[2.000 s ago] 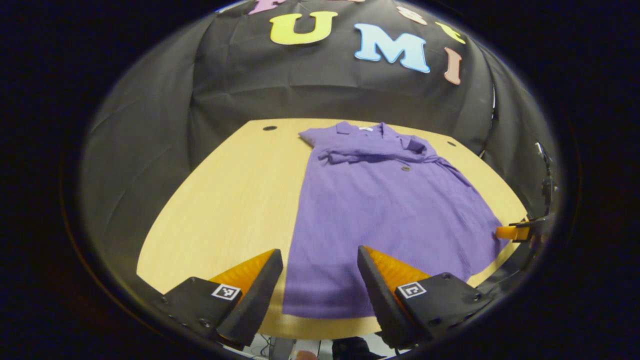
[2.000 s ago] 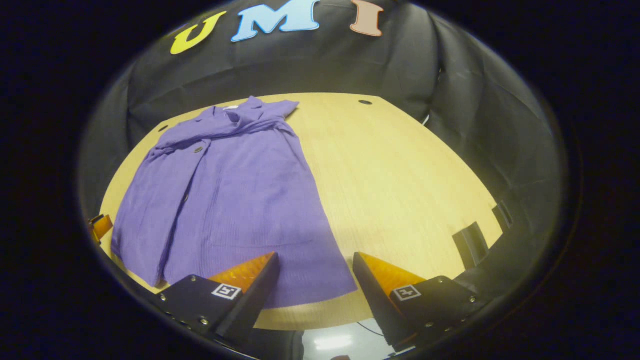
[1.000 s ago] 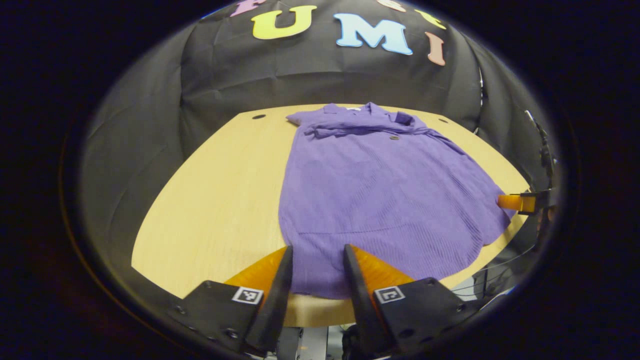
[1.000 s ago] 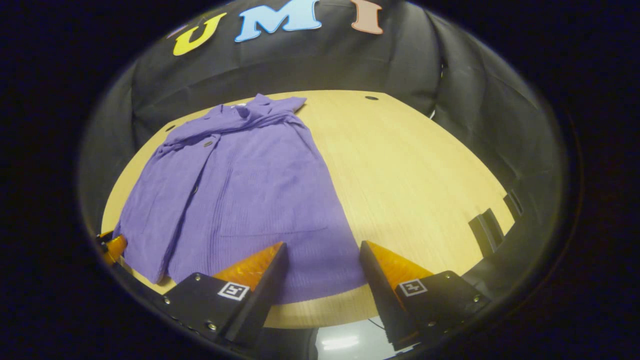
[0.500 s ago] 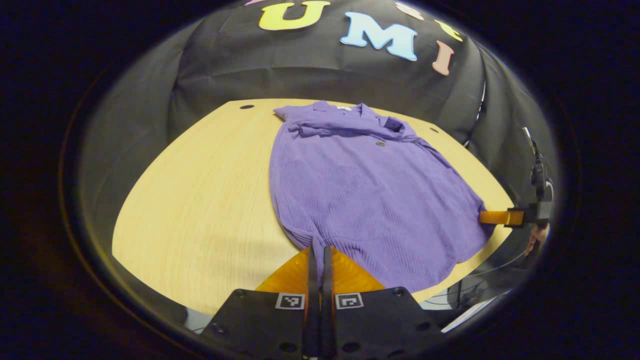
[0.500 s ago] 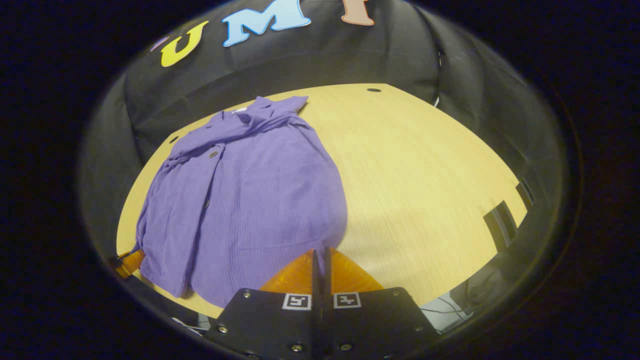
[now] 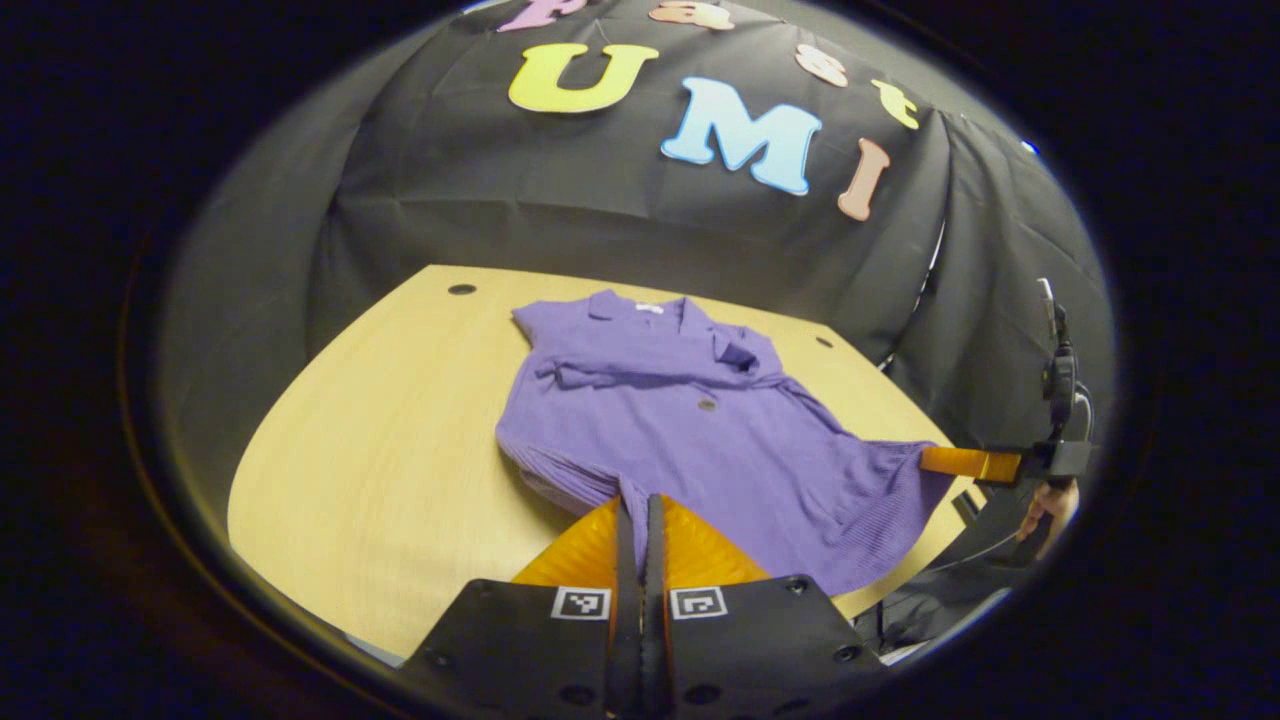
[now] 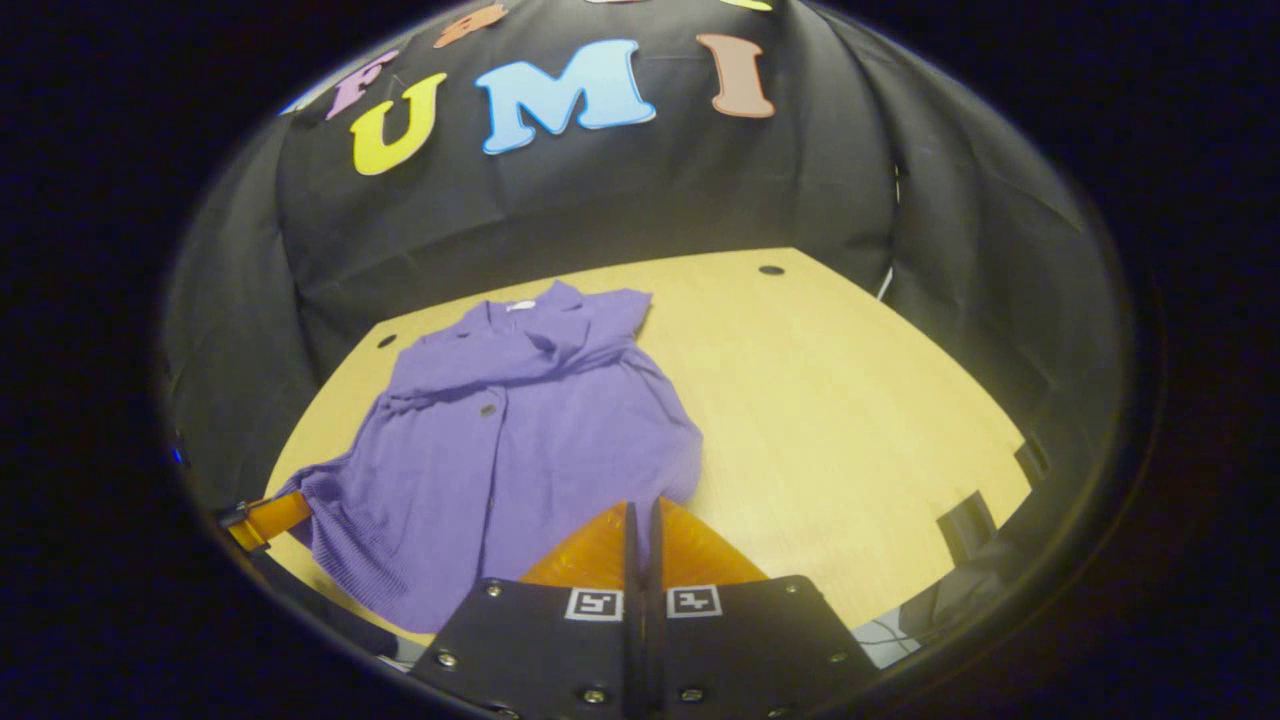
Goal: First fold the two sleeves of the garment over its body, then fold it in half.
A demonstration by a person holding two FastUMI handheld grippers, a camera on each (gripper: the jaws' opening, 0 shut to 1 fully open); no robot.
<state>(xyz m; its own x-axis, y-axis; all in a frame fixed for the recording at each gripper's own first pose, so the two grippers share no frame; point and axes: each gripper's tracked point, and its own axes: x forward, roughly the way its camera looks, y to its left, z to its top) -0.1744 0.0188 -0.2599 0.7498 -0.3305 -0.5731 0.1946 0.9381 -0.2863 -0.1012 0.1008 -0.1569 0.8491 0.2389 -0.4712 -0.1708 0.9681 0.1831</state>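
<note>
Clamping tight now on the near hem, left gripper (image 7: 640, 500) pinched closed over one bottom corner of the purple garment (image 7: 690, 430), right gripper (image 8: 640, 510) doing the same at the other corner, where two seconds back both were gaping wide over flat cloth. Lifting, too: hem coming up off the wooden table (image 7: 370, 450), lower half bunching and shortening toward the collar compared with a moment ago. Showing off to the side in the left gripper view, the right gripper again, hand (image 7: 1045, 505) behind it, cloth stretched taut to its tips. Lying farther back, both sleeves (image 7: 620, 375) already crossed over the chest, collar (image 7: 650, 310) at the far edge near the booth's wall. Looking like the halfway fold getting under way, then; probably needing both corners carried level to the collar, or risking a skewed crease.
</note>
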